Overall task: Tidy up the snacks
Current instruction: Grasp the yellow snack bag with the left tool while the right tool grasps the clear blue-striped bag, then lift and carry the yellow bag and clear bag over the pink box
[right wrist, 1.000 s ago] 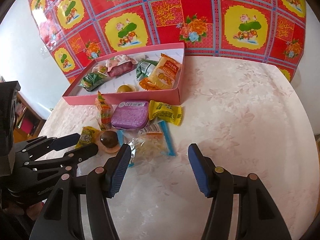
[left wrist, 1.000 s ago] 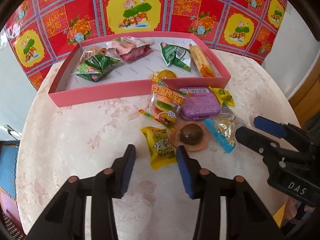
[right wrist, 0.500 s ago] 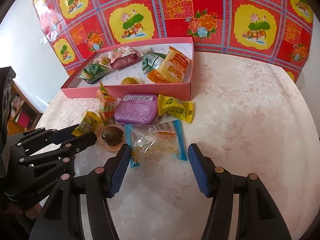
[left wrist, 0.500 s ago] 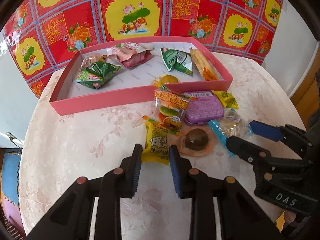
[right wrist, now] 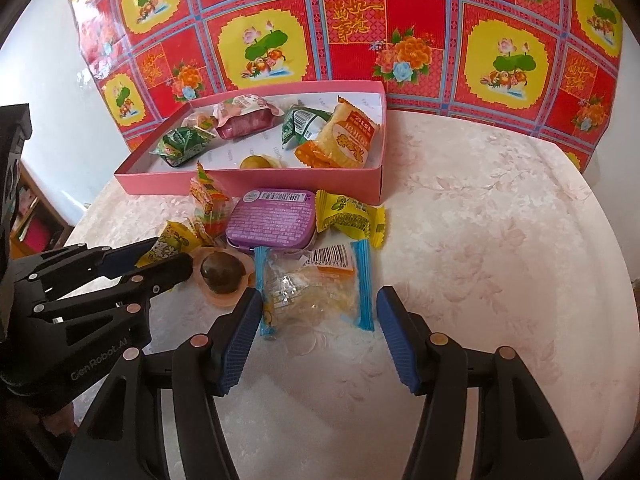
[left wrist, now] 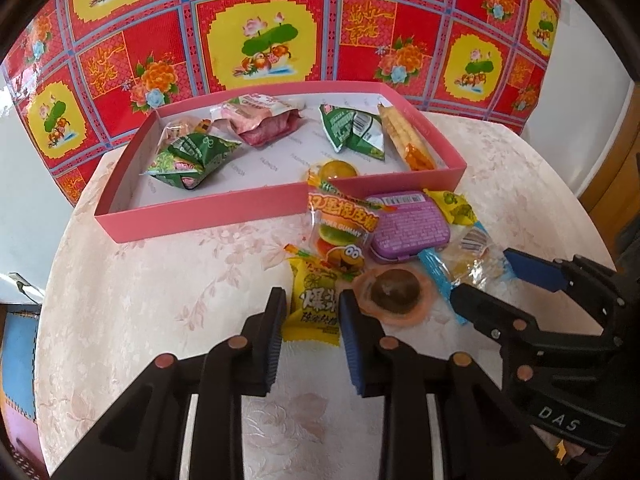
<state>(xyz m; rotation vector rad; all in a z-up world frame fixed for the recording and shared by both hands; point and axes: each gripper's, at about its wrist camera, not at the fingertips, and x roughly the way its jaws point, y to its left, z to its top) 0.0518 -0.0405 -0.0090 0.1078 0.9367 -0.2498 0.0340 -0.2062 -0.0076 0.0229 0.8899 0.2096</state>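
A pink box [left wrist: 200,216] at the back of the table holds several wrapped snacks. Loose snacks lie in front of it. My left gripper [left wrist: 311,298] is shut on a yellow snack packet [left wrist: 316,316], one pad against each side; it lies on the table. Beside it sits a brown candy in an orange cup [left wrist: 394,290]. My right gripper [right wrist: 318,300] straddles a clear packet with blue ends [right wrist: 312,280]. Its jaws are closing, and the right pad still stands apart from the packet. Behind lie a purple tin [right wrist: 272,220] and a yellow-green packet [right wrist: 348,216].
A gummy burger packet [left wrist: 340,228] leans against the box's front wall. A red and yellow flowered cloth [right wrist: 360,40] hangs behind the table. The pale flowered tabletop [right wrist: 500,240] stretches to the right. The two grippers stand close, side by side.
The left gripper moved forward around the yellow packet and its jaws closed on it. The right gripper came nearer to the clear packet and its jaws narrowed a little.
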